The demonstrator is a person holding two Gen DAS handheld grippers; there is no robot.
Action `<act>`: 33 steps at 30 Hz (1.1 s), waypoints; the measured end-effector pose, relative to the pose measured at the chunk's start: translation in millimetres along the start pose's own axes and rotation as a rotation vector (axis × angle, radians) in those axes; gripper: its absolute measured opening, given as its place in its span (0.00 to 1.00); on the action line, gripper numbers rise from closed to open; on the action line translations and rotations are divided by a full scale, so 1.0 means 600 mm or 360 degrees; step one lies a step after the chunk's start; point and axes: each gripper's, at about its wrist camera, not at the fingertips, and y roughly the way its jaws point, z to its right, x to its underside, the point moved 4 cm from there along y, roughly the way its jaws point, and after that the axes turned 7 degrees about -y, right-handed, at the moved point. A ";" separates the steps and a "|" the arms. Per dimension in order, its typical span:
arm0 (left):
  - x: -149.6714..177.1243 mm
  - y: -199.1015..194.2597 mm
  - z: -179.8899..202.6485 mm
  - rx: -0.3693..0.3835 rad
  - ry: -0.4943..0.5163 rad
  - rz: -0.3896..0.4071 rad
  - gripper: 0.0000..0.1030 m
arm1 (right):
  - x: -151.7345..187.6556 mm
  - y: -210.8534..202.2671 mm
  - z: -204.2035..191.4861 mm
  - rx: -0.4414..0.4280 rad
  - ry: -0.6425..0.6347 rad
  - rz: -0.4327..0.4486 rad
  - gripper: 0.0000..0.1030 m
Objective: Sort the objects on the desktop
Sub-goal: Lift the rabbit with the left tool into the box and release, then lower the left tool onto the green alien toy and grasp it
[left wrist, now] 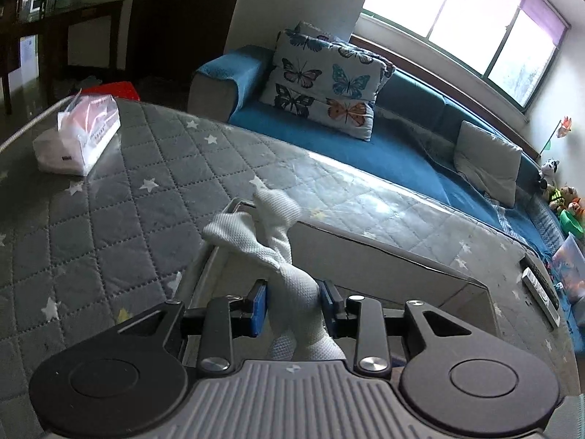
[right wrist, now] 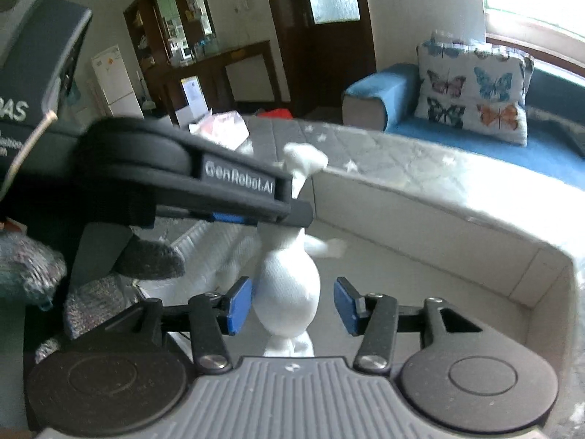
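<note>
A white knitted sock [left wrist: 289, 256] hangs twisted over a shallow pale box [left wrist: 365, 252] on the quilted grey table. My left gripper [left wrist: 294, 305] is shut on the sock, its blue pads pressing the cloth from both sides. In the right wrist view the left gripper [right wrist: 298, 216] comes in from the left, held by a gloved hand [right wrist: 150, 256], and pinches the sock's upper part. The sock's bulging lower part [right wrist: 289, 289] hangs between the blue pads of my right gripper [right wrist: 292, 305], which is open, with a gap on its right side. The box wall [right wrist: 402, 197] runs behind.
A pink and white tissue pack [left wrist: 87, 131] lies at the table's far left. A remote control [left wrist: 541, 292] sits near the table's right edge. Behind the table stands a blue sofa [left wrist: 402, 153] with a butterfly pillow [left wrist: 325, 84]. Toys [left wrist: 563, 197] pile up at the far right.
</note>
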 end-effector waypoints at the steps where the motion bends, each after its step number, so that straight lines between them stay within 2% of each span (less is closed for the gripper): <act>1: 0.002 -0.007 0.004 0.0003 0.0011 0.0013 0.33 | -0.003 -0.005 0.000 0.0003 -0.0012 0.0013 0.54; 3: 0.005 -0.021 0.012 0.0017 0.0014 0.0028 0.33 | -0.005 -0.018 -0.002 0.0008 -0.0036 0.0037 0.55; 6: 0.015 -0.038 0.023 0.0021 0.0038 0.0038 0.33 | -0.004 -0.040 -0.008 0.0026 -0.0065 0.0078 0.64; 16: 0.070 -0.101 0.054 0.0047 0.0053 0.0077 0.33 | 0.022 -0.132 -0.036 0.0043 -0.0150 0.0166 0.65; 21: 0.105 -0.130 0.071 0.0057 0.0068 0.0099 0.33 | 0.054 -0.168 -0.044 0.0042 -0.0170 0.0176 0.66; 24: 0.129 -0.142 0.081 0.0060 0.0080 0.0088 0.33 | 0.070 -0.185 -0.046 0.0039 -0.0175 0.0183 0.70; 33: 0.199 -0.165 0.104 0.0075 0.0103 0.0081 0.33 | 0.137 -0.238 -0.040 0.0061 -0.0167 0.0171 0.70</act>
